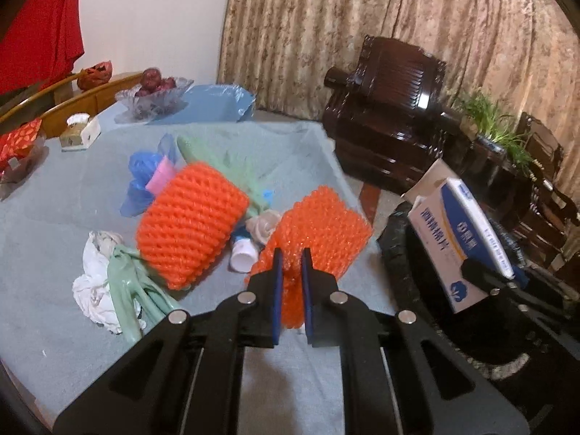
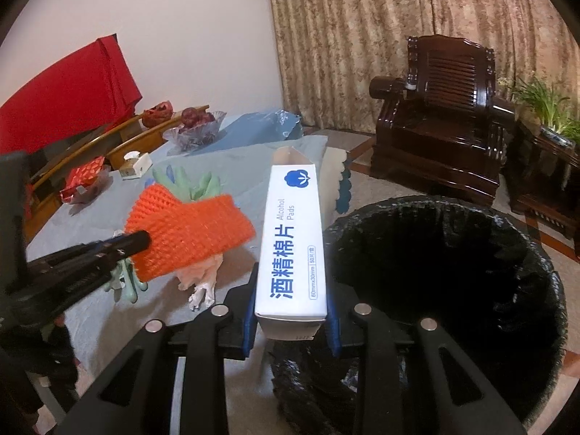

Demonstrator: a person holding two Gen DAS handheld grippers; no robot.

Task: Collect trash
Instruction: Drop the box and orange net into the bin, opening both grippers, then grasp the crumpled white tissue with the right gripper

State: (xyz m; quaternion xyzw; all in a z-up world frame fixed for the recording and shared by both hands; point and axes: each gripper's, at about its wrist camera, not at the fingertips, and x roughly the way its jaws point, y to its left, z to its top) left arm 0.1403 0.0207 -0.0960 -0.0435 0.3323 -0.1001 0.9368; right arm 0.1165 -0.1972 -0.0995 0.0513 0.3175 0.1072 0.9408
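Observation:
My left gripper (image 1: 291, 257) is shut on an orange foam net (image 1: 319, 228), pinched at its near edge and lifted just off the grey-blue tablecloth (image 1: 54, 235). A second orange net (image 1: 188, 224) lies to its left among crumpled white tissue (image 1: 92, 282), green gloves (image 1: 127, 290), a blue plastic bag (image 1: 143, 177) and a small white bottle (image 1: 243, 255). My right gripper (image 2: 291, 290) is shut on a white and blue alcohol-pads box (image 2: 290, 239), held upright beside the rim of the black-lined bin (image 2: 446, 217). The right wrist view also catches the left gripper (image 2: 137, 241) with its net (image 2: 203, 239).
At the table's far side stand a glass fruit bowl (image 1: 152, 98), a tissue box (image 1: 78, 132) and red packets (image 1: 18, 141). A dark wooden armchair (image 2: 442, 123) and a potted plant (image 2: 547, 108) stand before the curtain, beyond the bin.

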